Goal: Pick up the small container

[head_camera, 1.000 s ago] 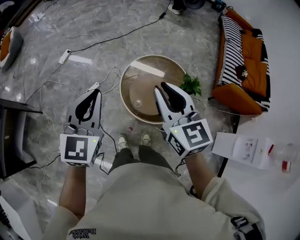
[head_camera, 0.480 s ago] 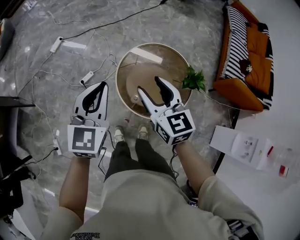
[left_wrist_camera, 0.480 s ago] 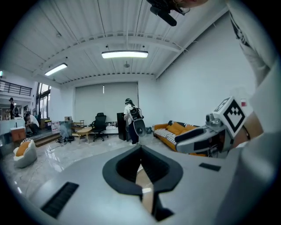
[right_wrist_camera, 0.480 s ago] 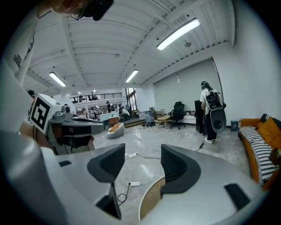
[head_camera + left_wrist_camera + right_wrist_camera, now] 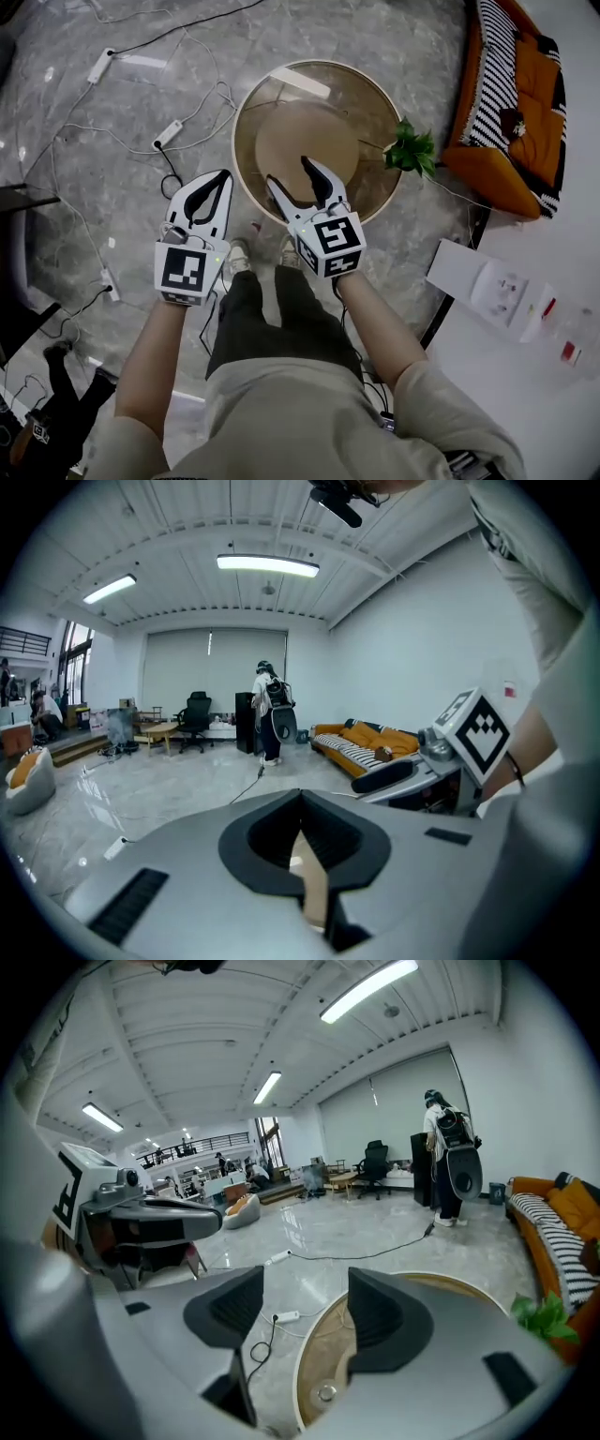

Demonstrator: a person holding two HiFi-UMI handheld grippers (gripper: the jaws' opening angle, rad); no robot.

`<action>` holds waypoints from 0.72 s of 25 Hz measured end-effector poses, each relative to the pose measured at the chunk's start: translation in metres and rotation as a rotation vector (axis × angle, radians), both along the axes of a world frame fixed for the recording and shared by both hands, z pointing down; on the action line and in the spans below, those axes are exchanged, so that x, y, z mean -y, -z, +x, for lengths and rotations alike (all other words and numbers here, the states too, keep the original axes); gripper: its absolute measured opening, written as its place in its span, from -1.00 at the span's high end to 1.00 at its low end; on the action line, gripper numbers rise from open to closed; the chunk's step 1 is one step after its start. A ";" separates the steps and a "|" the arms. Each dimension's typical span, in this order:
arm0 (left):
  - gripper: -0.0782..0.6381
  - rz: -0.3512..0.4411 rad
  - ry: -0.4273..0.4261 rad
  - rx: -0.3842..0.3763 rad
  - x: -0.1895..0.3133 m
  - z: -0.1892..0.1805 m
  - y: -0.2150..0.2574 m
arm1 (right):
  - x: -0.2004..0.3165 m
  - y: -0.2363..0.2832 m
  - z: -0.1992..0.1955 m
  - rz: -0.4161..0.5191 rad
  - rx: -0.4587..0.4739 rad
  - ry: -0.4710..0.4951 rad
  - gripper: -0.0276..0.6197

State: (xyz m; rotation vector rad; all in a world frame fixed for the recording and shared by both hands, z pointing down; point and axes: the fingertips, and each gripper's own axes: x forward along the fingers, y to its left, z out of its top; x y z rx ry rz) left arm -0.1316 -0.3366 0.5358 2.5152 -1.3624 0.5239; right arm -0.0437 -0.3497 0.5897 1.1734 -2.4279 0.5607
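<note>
Over the near edge of the round bench (image 5: 370, 103), my right hand-held gripper (image 5: 289, 171), released, has just been opening toward the small container (image 5: 325, 1392), nothing between its jaws; my left hand-held gripper (image 5: 220, 175) is clenched, empty.

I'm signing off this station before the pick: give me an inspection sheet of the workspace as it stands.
Surface: round glass table, wood rim, on grey marble floor.
Job's things: small container near the table's close edge, untouched.
Clutter: small items on the white desk at right.
Grippers: left gripper shut, empty; right gripper open over the table, jaws have just been opening, nothing between them.
Cables: white power strips and leads across the floor.
Surroundings: orange sofa, green plant beside the table.
</note>
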 end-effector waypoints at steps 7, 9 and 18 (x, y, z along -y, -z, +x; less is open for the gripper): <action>0.76 -0.127 -0.053 -0.007 -0.005 0.013 -0.090 | -0.007 -0.105 0.000 -0.107 -0.063 -0.010 0.07; 0.76 -0.158 -0.046 -0.011 -0.007 0.013 -0.114 | -0.010 -0.131 0.002 -0.114 -0.084 -0.023 0.05; 0.76 -0.232 -0.028 -0.003 -0.027 0.009 -0.202 | -0.019 -0.235 0.002 -0.106 -0.136 -0.030 -0.06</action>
